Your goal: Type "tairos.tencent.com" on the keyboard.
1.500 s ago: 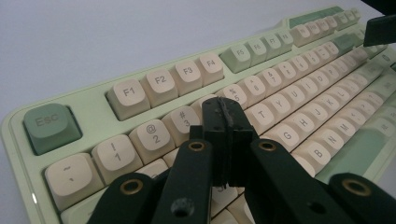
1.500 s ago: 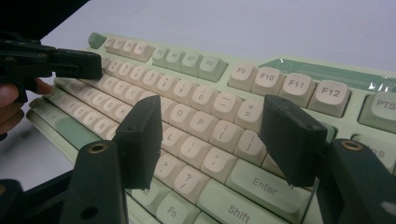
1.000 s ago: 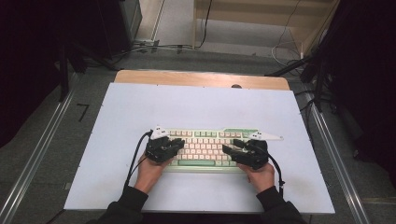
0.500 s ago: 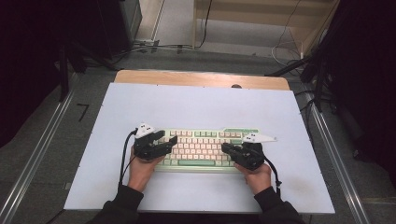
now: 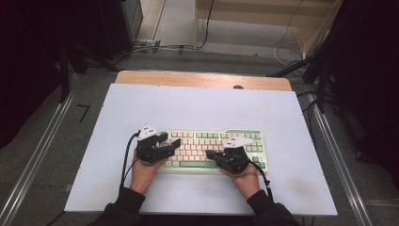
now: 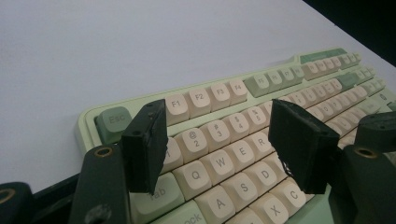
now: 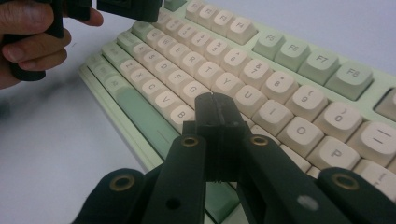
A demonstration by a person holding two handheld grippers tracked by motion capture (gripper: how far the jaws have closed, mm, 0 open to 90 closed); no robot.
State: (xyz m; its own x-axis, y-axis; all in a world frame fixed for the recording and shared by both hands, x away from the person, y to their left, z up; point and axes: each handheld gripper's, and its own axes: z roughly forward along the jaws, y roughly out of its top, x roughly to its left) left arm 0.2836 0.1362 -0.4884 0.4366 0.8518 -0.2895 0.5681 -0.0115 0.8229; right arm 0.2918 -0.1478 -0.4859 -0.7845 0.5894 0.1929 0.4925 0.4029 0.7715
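High view: keyboard [image 5: 211,149] lower centre of frame on white table [image 5: 197,108], long axis running left-right. Left gripper [image 5: 162,147] over keyboard's left end, jaws spread apart; right gripper [image 5: 210,154] at lower middle-right, near the bottom key row, tip pointing left, jaws pinched together on nothing. Left gripper view: jaws wide, framing the key block around 2-3, Q-W-E, A-S-D at centre; Esc key [image 6: 113,122] just left of the left jaw; keyboard [image 6: 280,93] stretching off to upper right; tips hovering just above the caps, contact unclear. Right gripper view: right gripper [image 7: 215,106] closed tight into a single point, aimed at the B-N-H area, spacebar [image 7: 140,112] just left below; left hand [image 7: 28,42] upper left corner. Judgement: closed right tip nearer the middle letter rows, likely the poker for a key press; target lies ahead and down.
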